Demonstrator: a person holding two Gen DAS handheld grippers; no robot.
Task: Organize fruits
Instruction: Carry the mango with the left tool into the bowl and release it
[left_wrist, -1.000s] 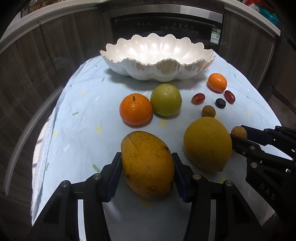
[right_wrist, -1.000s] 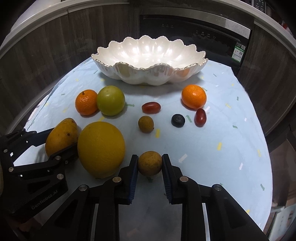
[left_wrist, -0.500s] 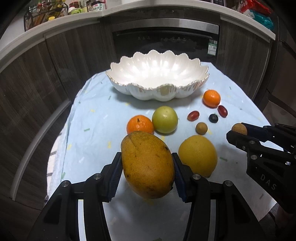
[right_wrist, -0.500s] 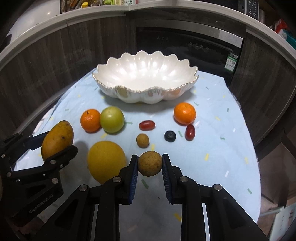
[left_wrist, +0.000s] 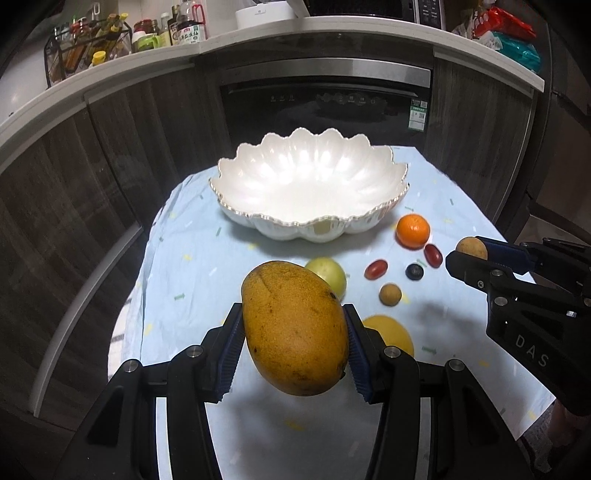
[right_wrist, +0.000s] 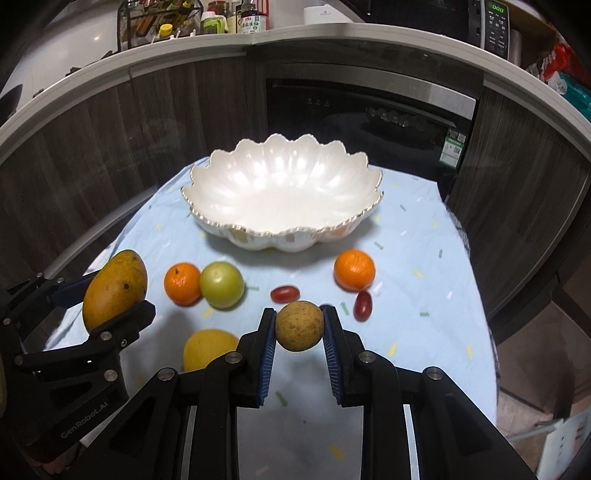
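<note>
The left tongs (left_wrist: 294, 341) are clamped on a mango (left_wrist: 294, 328), its long body squeezed between the two blue ribbed pads and raised clear of the bench (left_wrist: 192, 266); in the right wrist view the same mango (right_wrist: 113, 294) sits at the far left, pinned in those tongs and well apart from the bowl. The right tongs (right_wrist: 300, 326) are closed on a small round brown fruit (right_wrist: 300, 325), gripped at its sides by the pads and lifted above the pale blue cloth (right_wrist: 424, 295); from the left wrist view that fruit (left_wrist: 471, 248) shows at the tip of the right tongs, off to the right, near the orange. The scalloped white bowl (right_wrist: 221, 177) stands ahead of both tongs at the far end of the bench, with nothing inside it. Left on the cloth between the tongs and the bowl are a tangerine (right_wrist: 182, 283) touching a green round fruit (right_wrist: 222, 284), a second orange (right_wrist: 354, 269) on the right, two red grape tomatoes (right_wrist: 284, 294) (right_wrist: 362, 305), a large yellow fruit (right_wrist: 207, 349) just below and left of the right tongs, and, seen from the left wrist view, a dark blueberry (left_wrist: 414, 271) and another small brown fruit (left_wrist: 390, 294).
</note>
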